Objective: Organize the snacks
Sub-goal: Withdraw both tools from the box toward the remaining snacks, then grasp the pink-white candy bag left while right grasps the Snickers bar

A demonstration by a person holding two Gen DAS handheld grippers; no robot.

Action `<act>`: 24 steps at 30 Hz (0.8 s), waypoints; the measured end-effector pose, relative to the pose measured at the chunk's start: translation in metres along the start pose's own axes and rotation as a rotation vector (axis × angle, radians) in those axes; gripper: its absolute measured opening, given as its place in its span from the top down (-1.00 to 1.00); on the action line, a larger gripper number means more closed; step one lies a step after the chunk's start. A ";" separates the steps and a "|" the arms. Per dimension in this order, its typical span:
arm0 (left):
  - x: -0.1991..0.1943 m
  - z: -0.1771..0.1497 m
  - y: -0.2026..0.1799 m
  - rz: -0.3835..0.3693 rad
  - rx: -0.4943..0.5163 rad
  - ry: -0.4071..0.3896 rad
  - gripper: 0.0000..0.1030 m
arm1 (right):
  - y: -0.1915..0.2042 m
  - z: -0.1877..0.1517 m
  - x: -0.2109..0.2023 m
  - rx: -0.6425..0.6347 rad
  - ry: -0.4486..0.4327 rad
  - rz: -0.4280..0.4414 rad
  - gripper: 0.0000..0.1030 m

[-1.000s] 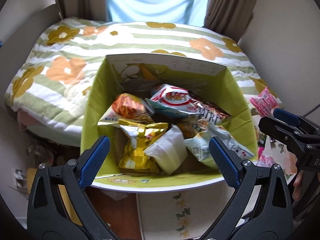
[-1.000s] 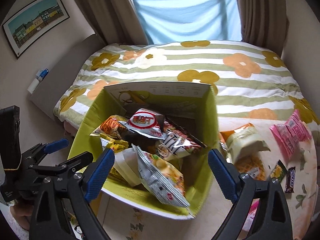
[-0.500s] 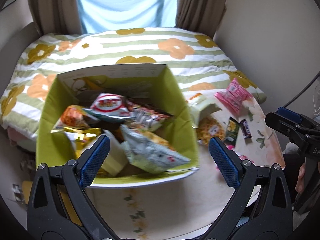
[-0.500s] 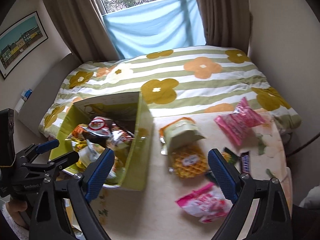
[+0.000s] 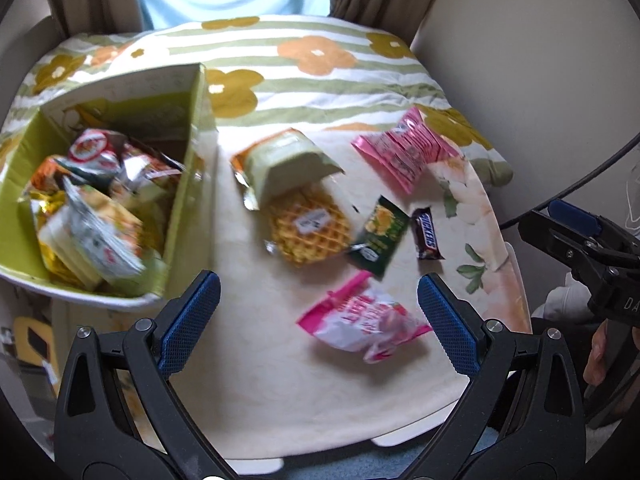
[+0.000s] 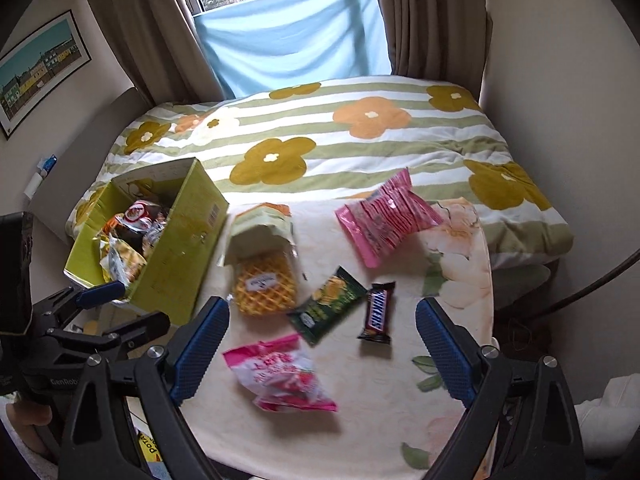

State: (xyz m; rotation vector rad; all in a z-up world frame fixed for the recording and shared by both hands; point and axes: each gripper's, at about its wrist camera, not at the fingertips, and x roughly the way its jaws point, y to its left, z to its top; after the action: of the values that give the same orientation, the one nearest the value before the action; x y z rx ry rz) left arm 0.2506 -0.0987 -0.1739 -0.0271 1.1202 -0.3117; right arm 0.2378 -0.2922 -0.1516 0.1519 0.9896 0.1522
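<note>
Snacks lie loose on your table (image 6: 360,432): a waffle pack (image 6: 264,286), a green packet (image 6: 326,304), a Snickers bar (image 6: 377,312), and two pink bags, one far right (image 6: 386,216), one near (image 6: 280,376). At far left the green box (image 6: 180,256) holds more. Your left gripper (image 5: 318,324) and right gripper (image 6: 322,344) both hover with jaws apart, empty, over the near pink bag.

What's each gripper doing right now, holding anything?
Left gripper: open, jaws wide apart, holding nothing.
Right gripper: open, jaws wide apart, holding nothing.
</note>
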 end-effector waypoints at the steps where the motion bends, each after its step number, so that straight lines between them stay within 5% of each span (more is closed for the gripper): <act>1: 0.006 -0.003 -0.007 0.004 -0.007 0.013 -0.92 | -0.007 -0.001 0.003 -0.004 0.010 0.001 -0.81; 10: 0.070 -0.032 -0.040 0.075 -0.123 0.122 -0.92 | -0.045 -0.017 0.054 -0.002 0.102 0.025 -0.81; 24: 0.136 -0.066 -0.057 0.270 -0.255 0.148 -0.92 | -0.065 -0.039 0.113 -0.006 0.195 0.030 -0.80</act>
State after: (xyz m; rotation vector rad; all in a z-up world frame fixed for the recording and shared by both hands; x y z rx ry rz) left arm 0.2328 -0.1795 -0.3124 -0.0785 1.2889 0.0731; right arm 0.2699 -0.3314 -0.2785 0.1488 1.1815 0.2001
